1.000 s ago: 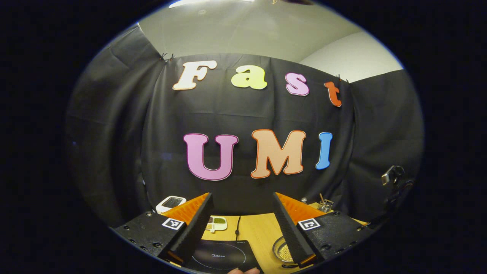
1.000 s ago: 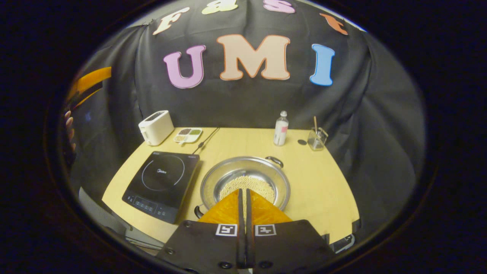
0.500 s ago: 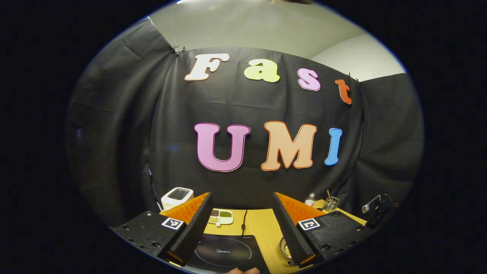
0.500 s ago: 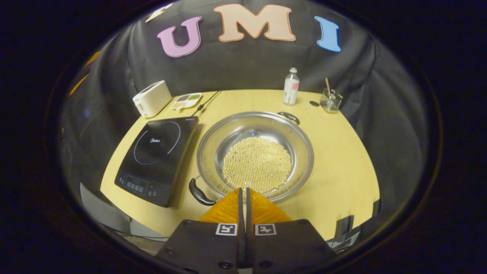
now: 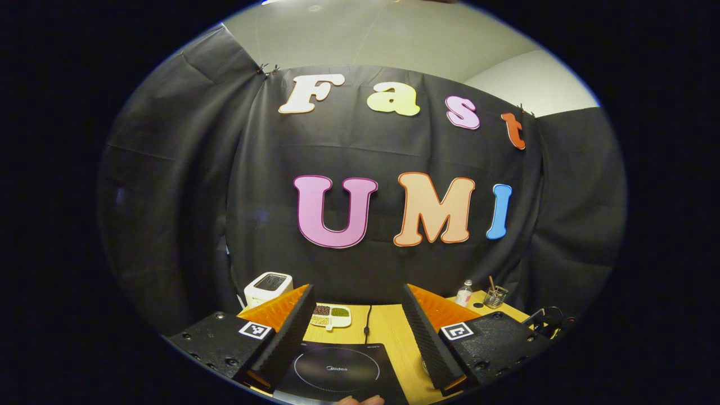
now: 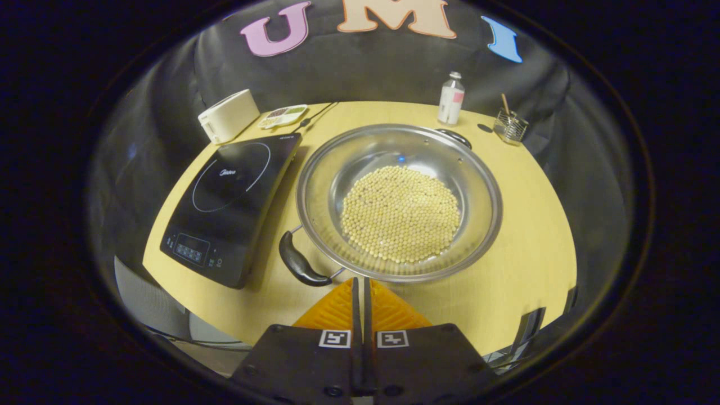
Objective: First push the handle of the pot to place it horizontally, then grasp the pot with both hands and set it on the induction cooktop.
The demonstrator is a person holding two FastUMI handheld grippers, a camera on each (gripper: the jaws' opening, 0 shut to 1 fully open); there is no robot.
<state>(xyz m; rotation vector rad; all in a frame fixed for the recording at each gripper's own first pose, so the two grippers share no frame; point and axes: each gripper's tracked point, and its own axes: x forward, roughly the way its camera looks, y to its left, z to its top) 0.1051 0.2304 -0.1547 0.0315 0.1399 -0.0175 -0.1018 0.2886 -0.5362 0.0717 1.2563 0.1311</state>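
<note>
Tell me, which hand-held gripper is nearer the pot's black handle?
The right hand-held gripper: its shut tips sit just short of the black handle of the pot. The left hand-held gripper is open, raised above the induction cooktop.

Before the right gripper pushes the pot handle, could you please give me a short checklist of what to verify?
1. Right gripper shut for pushing: ok.
2. Near black handle of the steel pot of pale beans not yet touched: ok.
3. Handles lie diagonally, far handle toward the back: not ok, push needed.
4. Black induction cooktop surface bare beside the pot: ok.
5. Left gripper open over the cooktop: ok.
6. Beans' weight: cannot tell.
</note>
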